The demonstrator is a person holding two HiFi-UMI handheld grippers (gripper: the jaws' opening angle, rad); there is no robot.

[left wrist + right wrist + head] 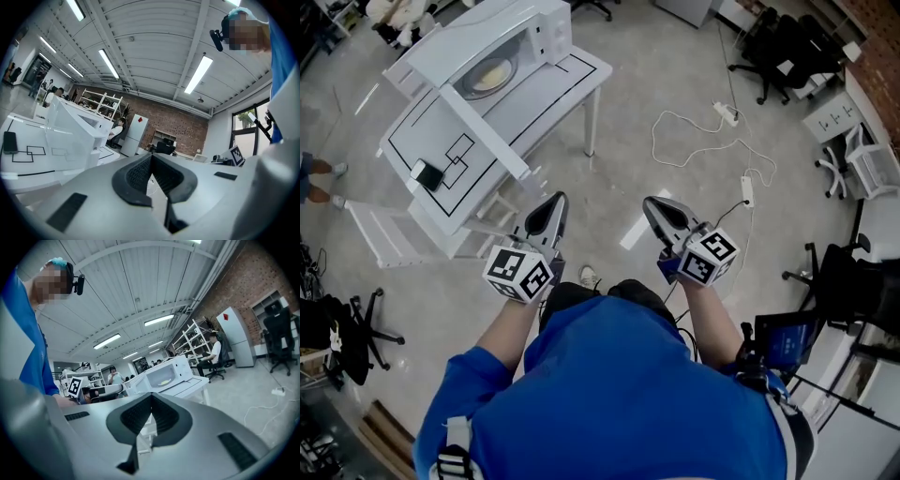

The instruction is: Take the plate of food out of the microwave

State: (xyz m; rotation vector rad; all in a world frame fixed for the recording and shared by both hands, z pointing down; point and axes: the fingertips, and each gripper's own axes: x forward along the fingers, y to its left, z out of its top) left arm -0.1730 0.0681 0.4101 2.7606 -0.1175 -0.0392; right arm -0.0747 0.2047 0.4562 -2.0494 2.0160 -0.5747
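Observation:
The white microwave (517, 33) stands on a white table (546, 89) at the far left, with its door (483, 131) swung open. Inside it lies a plate of yellowish food (490, 75), which the right gripper view also catches (165, 381). Both grippers hang in front of the person's chest, well short of the table. My left gripper (557, 200) is shut with nothing in it, its pads meeting at the tips (151, 159). My right gripper (649, 202) is likewise shut and empty (151, 397). In the left gripper view the microwave (70, 126) is seen from its side.
A black phone-like object (427, 174) lies on the table's near end. A white bench (384, 234) stands beside the table. A white cable with power strips (712, 131) runs across the floor. Office chairs (844, 281) and desks line the right side.

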